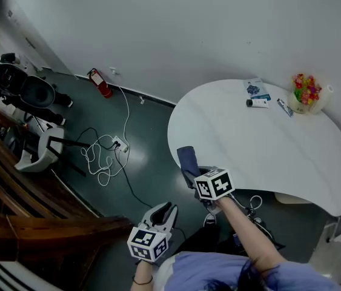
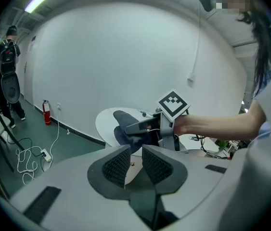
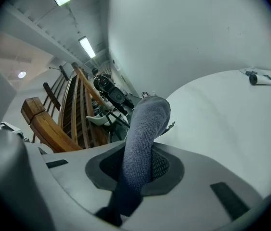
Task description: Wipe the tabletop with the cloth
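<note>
A dark blue-grey cloth [image 1: 188, 160] hangs at the near-left edge of the white rounded tabletop [image 1: 261, 144]. My right gripper [image 1: 194, 176] is shut on it; the cloth [image 3: 142, 134] fills the space between the jaws and folds over towards the tabletop [image 3: 222, 114]. My left gripper [image 1: 165, 212] is held low, off the table and left of the right one. Its jaws stand slightly apart with nothing between them. In the left gripper view, the left gripper [image 2: 134, 162] looks at the right gripper [image 2: 147, 127] and the cloth [image 2: 125, 126] it holds.
At the table's far side lie a blue packet [image 1: 255, 88], a tube [image 1: 257, 103], a pen [image 1: 284, 107] and a pot of coloured flowers [image 1: 306, 93]. On the floor to the left are cables [image 1: 100, 153], a fire extinguisher [image 1: 100, 82], chairs [image 1: 34, 93] and wooden stairs [image 1: 13, 193].
</note>
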`<state>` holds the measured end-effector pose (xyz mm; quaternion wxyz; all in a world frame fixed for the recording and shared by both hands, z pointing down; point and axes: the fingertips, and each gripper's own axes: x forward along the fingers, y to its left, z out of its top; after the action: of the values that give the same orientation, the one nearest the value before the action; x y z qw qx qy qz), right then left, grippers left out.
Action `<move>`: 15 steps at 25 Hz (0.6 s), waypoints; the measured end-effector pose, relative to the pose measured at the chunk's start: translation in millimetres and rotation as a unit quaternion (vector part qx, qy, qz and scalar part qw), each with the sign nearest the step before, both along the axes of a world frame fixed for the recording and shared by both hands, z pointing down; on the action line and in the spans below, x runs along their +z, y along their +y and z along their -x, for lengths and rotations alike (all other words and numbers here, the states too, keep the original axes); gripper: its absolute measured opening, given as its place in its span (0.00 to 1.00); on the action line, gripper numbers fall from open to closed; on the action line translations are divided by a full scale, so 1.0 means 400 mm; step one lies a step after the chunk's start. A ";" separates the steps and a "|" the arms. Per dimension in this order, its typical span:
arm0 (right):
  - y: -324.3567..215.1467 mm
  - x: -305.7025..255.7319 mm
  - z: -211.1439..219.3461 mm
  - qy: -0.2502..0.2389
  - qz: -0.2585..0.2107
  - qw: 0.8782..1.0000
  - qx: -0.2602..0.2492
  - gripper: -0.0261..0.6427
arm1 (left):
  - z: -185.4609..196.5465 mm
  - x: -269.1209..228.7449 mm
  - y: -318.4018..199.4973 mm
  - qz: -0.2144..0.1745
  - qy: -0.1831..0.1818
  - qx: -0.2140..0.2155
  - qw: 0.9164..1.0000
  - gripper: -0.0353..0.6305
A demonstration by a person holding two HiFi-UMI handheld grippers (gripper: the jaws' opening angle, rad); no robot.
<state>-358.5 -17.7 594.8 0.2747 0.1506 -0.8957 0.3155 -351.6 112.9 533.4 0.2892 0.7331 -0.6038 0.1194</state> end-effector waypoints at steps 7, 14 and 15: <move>0.017 0.078 0.008 0.041 0.000 0.999 -0.015 0.14 | 0.025 0.016 0.047 0.009 0.001 -0.026 1.000 0.16; -0.007 0.140 -0.178 0.081 0.014 0.996 0.020 0.14 | -0.031 0.022 0.018 0.010 0.000 -0.005 1.000 0.16; -0.015 0.141 -0.210 0.084 0.014 0.996 0.027 0.14 | -0.044 0.020 0.005 0.008 -0.001 0.000 1.000 0.16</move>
<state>-274.6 -23.8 651.4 0.3423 0.1969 -0.8606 0.3218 -334.0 114.9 541.4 0.2945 0.7307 -0.6031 0.1246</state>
